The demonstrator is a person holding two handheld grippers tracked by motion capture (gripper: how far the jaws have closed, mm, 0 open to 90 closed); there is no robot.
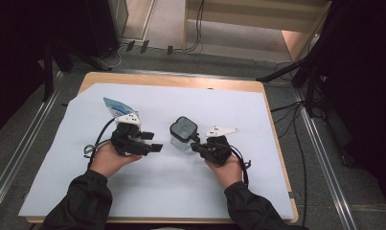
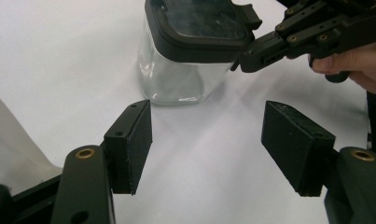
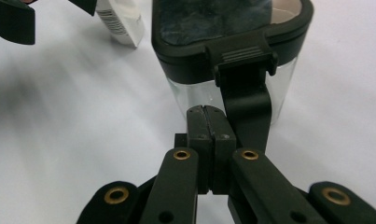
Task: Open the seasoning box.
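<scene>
A clear square jar (image 1: 183, 132) with a black clip-on lid (image 3: 209, 21) stands on the white sheet mid-table. My right gripper (image 1: 196, 143) is shut with nothing between its pads, its tips (image 3: 206, 112) right at the jar's near wall, beside the lid's hanging latch (image 3: 244, 88). In the left gripper view those shut tips (image 2: 245, 58) touch the lid's rim. My left gripper (image 1: 153, 142) is open and empty, its jaws (image 2: 206, 140) pointing at the jar (image 2: 176, 79) from a short way off.
A blue-and-white pouch (image 1: 115, 106) lies on the sheet behind my left hand; its corner (image 3: 122, 23) stands left of the jar. The white sheet (image 1: 181, 191) covers most of the wooden table (image 1: 171, 81). Cables and stand legs lie on the floor beyond.
</scene>
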